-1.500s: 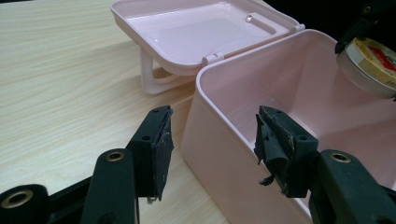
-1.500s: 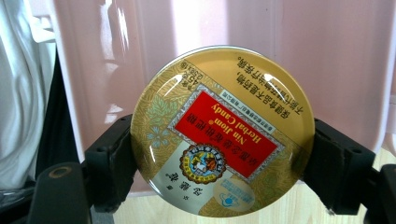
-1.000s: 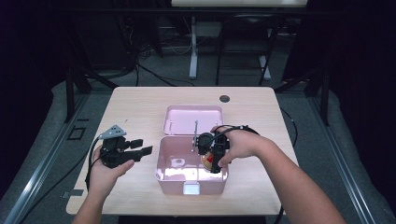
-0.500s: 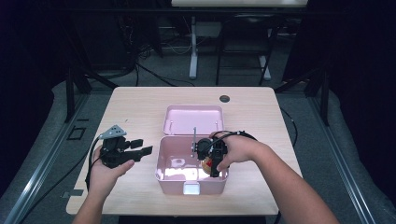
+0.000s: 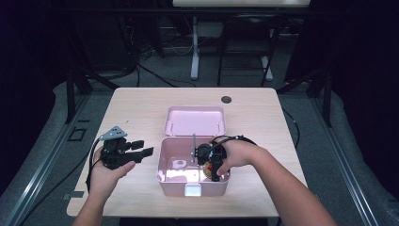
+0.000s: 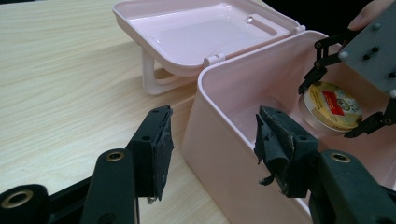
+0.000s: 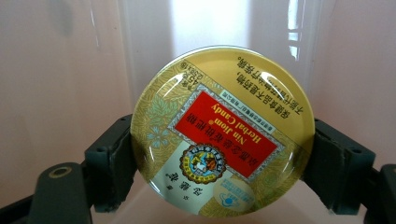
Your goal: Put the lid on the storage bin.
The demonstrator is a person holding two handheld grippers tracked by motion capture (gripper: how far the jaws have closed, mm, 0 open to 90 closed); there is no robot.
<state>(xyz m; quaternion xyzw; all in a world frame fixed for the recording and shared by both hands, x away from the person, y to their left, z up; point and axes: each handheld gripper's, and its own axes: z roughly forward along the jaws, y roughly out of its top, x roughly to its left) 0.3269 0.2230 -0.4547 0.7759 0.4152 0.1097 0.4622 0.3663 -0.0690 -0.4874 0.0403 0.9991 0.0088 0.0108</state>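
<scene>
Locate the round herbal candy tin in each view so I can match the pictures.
High view: the candy tin sits low and just right of centre, inside the pink box, under the right gripper.
Left gripper view: right of centre, tin inside the box, between the right gripper's fingers.
Right gripper view: centre, tin held across its width.
Shared landmark: the pink box's walls.

Glossy gold candy tin [image 7: 223, 133], smooth pink plastic box [image 5: 165, 181], matt wood-grain table [image 5: 141, 106]
</scene>
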